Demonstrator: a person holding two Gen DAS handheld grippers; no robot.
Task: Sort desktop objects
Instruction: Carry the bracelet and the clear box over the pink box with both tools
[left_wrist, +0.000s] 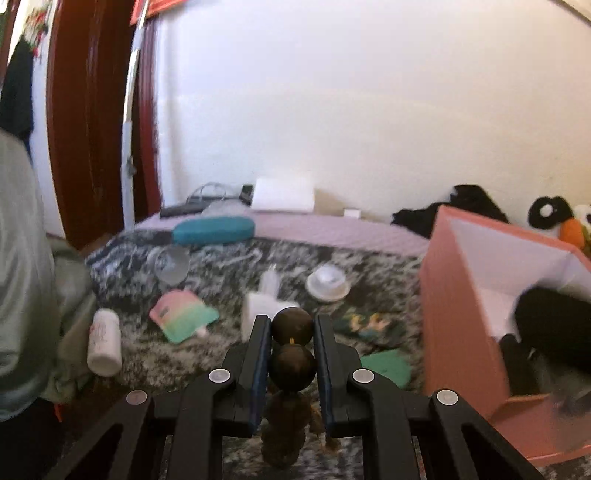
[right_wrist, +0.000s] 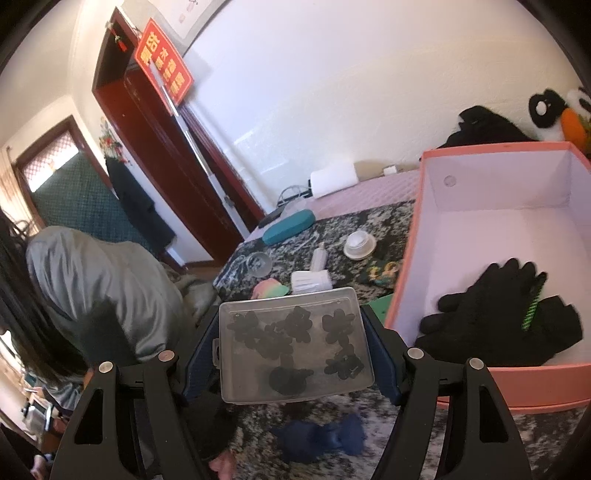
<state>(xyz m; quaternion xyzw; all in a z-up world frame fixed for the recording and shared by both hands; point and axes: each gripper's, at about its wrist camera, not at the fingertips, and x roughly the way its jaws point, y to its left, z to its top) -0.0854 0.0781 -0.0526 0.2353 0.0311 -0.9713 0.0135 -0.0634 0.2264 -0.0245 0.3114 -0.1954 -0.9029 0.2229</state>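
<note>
Left gripper (left_wrist: 291, 345): its two fingers are closing on a string of dark brown beads (left_wrist: 291, 363), two round beads sitting one above the other between the pads
Beads: the upper bead is lying at the fingertips, the lower one just behind it; more of the string is hanging below, between the finger bases, blurred
Right gripper (right_wrist: 295, 345): its jaws are standing wide and are clamping a clear case (right_wrist: 291, 343) from both short sides
Case: it is filling the whole gap between the fingers, its lid is facing the camera, and small black clips (right_wrist: 295, 325) are lying inside it
Box (right_wrist: 417, 236): a pink box with pale inside walls is standing just to the right of the right gripper, open at the top
Inside the box: black gloves (right_wrist: 498, 325) are lying on the floor of it, with a green comb (right_wrist: 533, 308) on top of them
Blanket (right_wrist: 369, 218): a black and white blanket is lying under everything
On the blanket, beyond the grippers: a teal case (left_wrist: 214, 229), a glass (left_wrist: 171, 264), a white dish (left_wrist: 328, 282), a white bottle (left_wrist: 104, 341), a pink and green pouch (left_wrist: 183, 319)
Below the case: a dark blue cloth (right_wrist: 321, 437) is lying on the blanket
Person (right_wrist: 99, 288): someone in a grey top is standing at the left
</note>
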